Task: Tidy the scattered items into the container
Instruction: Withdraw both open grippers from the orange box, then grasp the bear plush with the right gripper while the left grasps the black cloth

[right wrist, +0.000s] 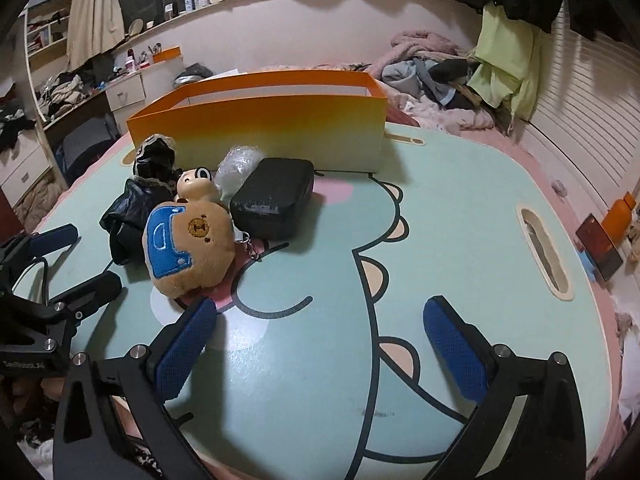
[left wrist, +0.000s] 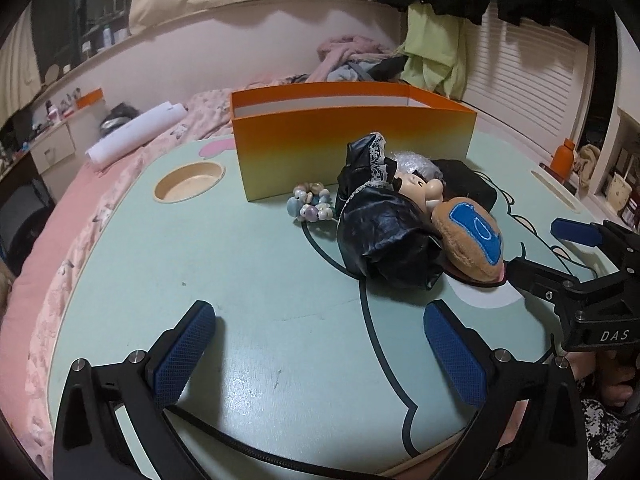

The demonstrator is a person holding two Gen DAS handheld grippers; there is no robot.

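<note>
Fuzzy plush toy [right wrist: 188, 248], glossy orange box [left wrist: 352, 148]

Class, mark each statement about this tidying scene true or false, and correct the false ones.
1. The orange box stands on the table. True.
2. The brown plush lies inside the box. False: it lies on the table, in front of it.
3. The right gripper holds the black case. False: its jaws are open and empty.
4. The left gripper is open. True.
5. The bead bracelet lies near the box's corner. True.
</note>
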